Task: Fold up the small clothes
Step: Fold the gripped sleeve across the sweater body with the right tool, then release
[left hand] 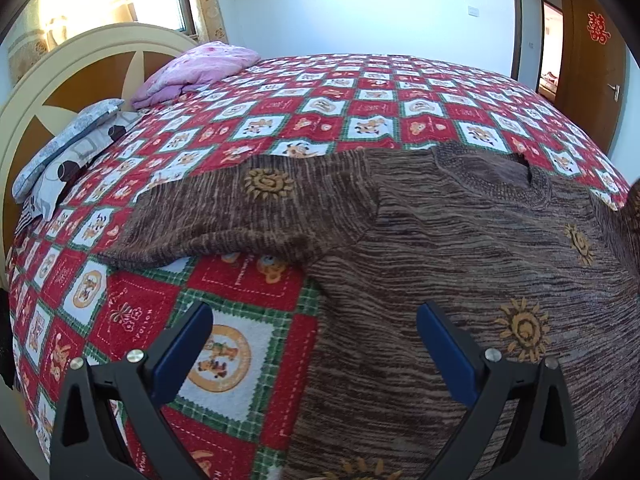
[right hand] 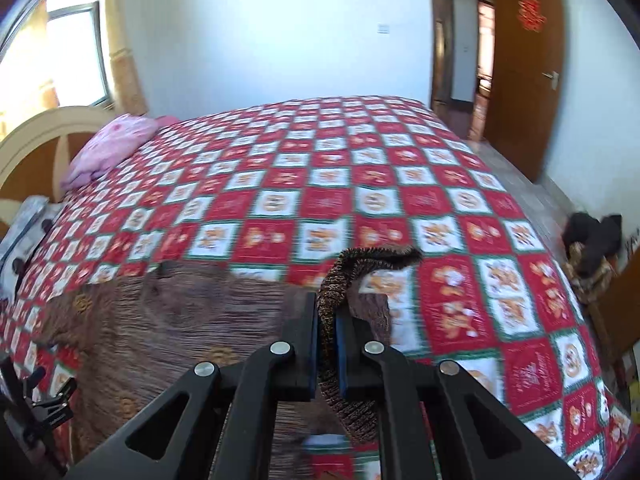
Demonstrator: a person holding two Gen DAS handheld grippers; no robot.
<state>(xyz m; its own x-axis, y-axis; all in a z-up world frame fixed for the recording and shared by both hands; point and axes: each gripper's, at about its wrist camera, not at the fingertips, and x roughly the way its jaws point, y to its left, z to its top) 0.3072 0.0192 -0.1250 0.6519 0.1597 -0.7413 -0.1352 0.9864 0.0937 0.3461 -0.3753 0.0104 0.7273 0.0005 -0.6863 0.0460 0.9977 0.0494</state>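
Note:
A brown knit sweater (left hand: 460, 248) with yellow sun motifs lies spread on the bed, its left sleeve (left hand: 224, 208) stretched out and its neck opening at the far side. My left gripper (left hand: 316, 344) is open above the sweater's left edge and holds nothing. In the right wrist view the sweater (right hand: 168, 320) lies at the lower left. My right gripper (right hand: 327, 320) is shut on the ribbed cuff of the sweater's right sleeve (right hand: 344, 276) and holds it lifted above the bed.
The bed has a red, white and green checked quilt (left hand: 280, 120). A pink folded blanket (left hand: 200, 68) and grey pillows (left hand: 68, 152) lie by the headboard. A wooden door (right hand: 524, 68) stands open at the right. Dark items (right hand: 592, 256) sit beside the bed.

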